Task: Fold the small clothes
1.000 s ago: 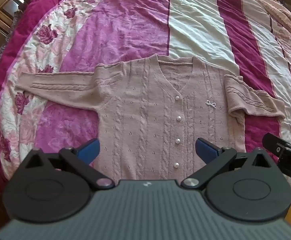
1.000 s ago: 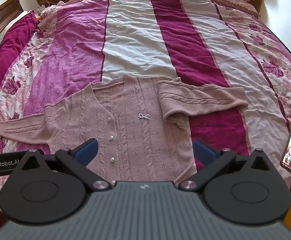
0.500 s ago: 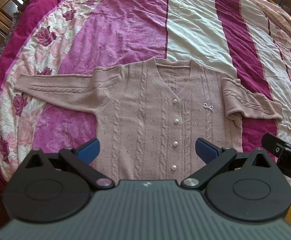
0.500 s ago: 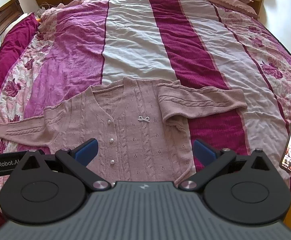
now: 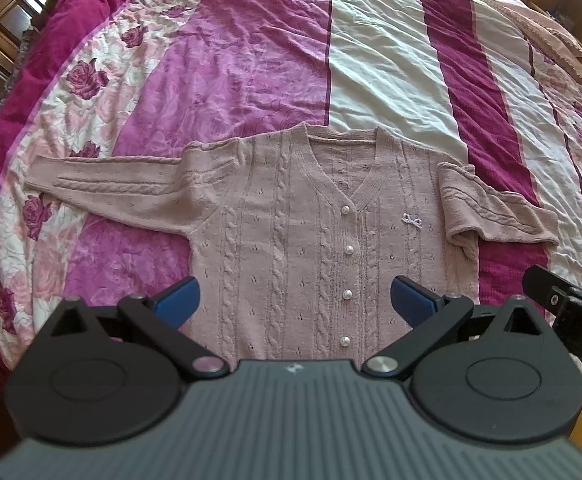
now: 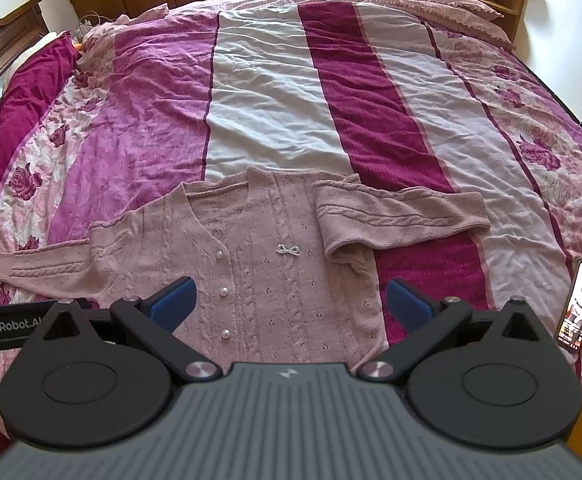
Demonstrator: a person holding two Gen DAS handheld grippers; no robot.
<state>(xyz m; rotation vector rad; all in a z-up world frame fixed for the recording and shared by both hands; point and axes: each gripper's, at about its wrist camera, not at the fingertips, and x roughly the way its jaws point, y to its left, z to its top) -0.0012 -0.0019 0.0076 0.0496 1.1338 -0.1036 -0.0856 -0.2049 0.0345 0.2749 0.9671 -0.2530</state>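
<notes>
Cardigan (image 5: 303, 240) lies face up and buttoned on the bed (image 5: 379, 64), near edge, collar pointing away from me. Pearl buttons (image 5: 346, 249) run down the middle; small bow (image 6: 287, 249) on the chest. Left sleeve (image 5: 107, 188) is stretched straight out over the floral strip. Right sleeve (image 6: 401, 218) also lies out sideways, but its shoulder end is doubled over onto the body, with a crumpled bit of knit under the armpit.

Change over the last second: almost none in the cloth. Same lay, same creases. Only my view has shifted a little; in the left wrist view the cardigan sits slightly lower and nearer the middle of the frame, so I'm drifting over it, not touching.

Left gripper (image 5: 293, 300): fingers spread wide, nothing between them, hovering above the hem. Right gripper (image 6: 289, 304): same, fingers wide apart and empty, over the lower right front. Each gripper shows at the edge of the other's view, so they are side by side.

My read: no fold started yet. This is the approach. Likely first move is a sleeve in across the chest; the right one needs that bunched armpit flattened first or the fold comes out lumpy. Knit is loose and will stretch if dragged.

Phone (image 6: 577, 308) lies on the bed at the right edge, well apart from the cardigan.
</notes>
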